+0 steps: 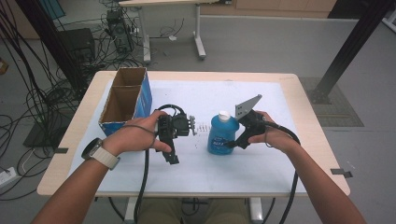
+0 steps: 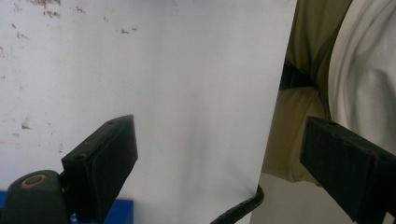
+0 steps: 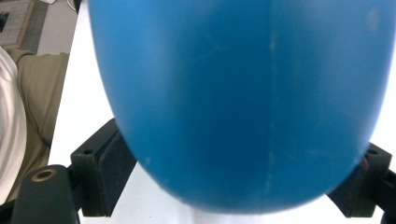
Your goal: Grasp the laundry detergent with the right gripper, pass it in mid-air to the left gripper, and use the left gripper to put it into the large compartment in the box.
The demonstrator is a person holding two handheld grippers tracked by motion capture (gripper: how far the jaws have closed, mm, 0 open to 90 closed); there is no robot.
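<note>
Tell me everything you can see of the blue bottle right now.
The blue bottle looks like glossy plastic, with a white cap and a pale label on its front. It stands upright on the white mat, near the middle. The right gripper straddles its rounded body, jaws against both sides.

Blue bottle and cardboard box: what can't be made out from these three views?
- Blue bottle: label text too small in the high view; in the right gripper view its body is close, blurred and cut off by the top edge.
- Right gripper: its jaw tips hidden behind the bottle in the high view.
- Cardboard box: its floor hidden by its walls, high view.
</note>
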